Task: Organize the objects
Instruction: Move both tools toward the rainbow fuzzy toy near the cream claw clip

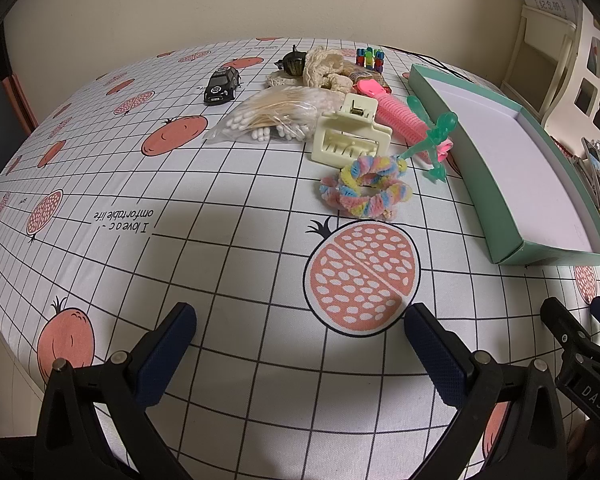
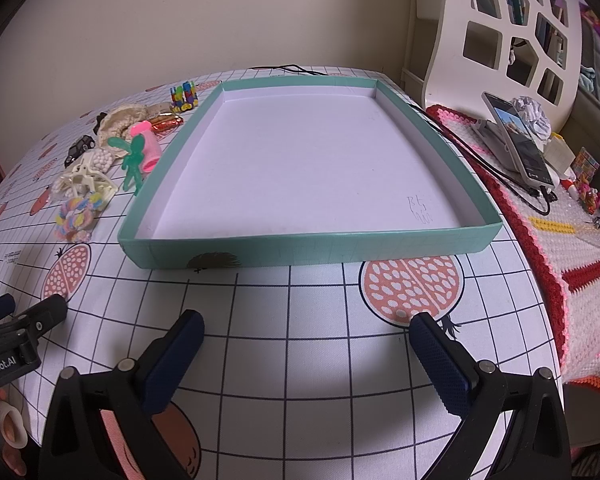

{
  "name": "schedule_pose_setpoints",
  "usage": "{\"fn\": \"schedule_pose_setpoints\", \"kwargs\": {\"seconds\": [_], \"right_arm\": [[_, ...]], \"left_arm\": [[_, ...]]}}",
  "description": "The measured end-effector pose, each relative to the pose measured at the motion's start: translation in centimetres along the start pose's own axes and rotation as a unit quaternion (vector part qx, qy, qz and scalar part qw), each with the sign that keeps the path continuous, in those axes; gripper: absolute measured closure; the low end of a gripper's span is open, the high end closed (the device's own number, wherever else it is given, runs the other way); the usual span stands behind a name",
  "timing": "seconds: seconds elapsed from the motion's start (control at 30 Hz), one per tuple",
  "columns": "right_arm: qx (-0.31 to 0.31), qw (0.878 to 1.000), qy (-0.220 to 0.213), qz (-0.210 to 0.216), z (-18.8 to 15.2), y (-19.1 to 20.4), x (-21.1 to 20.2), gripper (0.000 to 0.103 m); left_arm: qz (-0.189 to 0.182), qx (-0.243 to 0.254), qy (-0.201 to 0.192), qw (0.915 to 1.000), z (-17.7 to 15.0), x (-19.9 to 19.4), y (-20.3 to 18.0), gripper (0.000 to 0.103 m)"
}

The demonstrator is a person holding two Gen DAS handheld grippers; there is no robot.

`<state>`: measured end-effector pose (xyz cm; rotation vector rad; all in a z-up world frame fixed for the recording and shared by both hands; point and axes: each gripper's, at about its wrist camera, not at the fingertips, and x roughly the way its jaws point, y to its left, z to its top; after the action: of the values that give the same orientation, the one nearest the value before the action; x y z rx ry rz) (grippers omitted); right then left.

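Hand-held gripper (image 1: pixel 572 380) reads "DAS".

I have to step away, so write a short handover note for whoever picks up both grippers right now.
Left gripper: open, holding nothing, above bare tablecloth.
Right gripper: open, holding nothing, in front of the green tray.
Tray: nothing inside it.
All items sit in a cluster left of the tray: scrunchie, cream hair clip, bag of cotton swabs, pink hair roller, green toy figure, toy car, knitted cloth, coloured blocks.
Done: nothing yet.
Left: presumably move every item into the tray; the scrunchie is nearest.
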<state>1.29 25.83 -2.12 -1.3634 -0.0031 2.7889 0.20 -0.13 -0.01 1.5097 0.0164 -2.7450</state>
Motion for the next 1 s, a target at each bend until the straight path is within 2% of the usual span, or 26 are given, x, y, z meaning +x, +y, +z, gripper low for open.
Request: {"fn": "schedule_pose_setpoints", "kwargs": {"seconds": [0.43, 0.63, 0.8, 1.0], "right_arm": [[0.018, 1.0, 0.005, 0.011, 0.1, -0.7, -0.4, 0.0], [0.036, 0.998, -0.024, 0.038, 1.4, -0.8, -2.2, 0.0], [-0.029, 0.996, -0.058, 0.054, 4.6, 1.1, -5.0, 0.0], [-0.031, 0.994, -0.067, 0.081, 9.8, 1.4, -7.0, 0.0]], "left_arm": [[-0.001, 0.001, 0.003, 1.0, 0.1, 0.2, 0.1, 0.0], [-0.004, -0.009, -0.008, 0.9999, 0.7, -0.5, 0.2, 0.0], [-0.016, -0.018, -0.001, 0.9997, 1.7, -1.0, 0.4, 0.0], [-0.02, 0.007, -0.008, 0.9997, 4.7, -2.8, -0.2, 0.0]]}}
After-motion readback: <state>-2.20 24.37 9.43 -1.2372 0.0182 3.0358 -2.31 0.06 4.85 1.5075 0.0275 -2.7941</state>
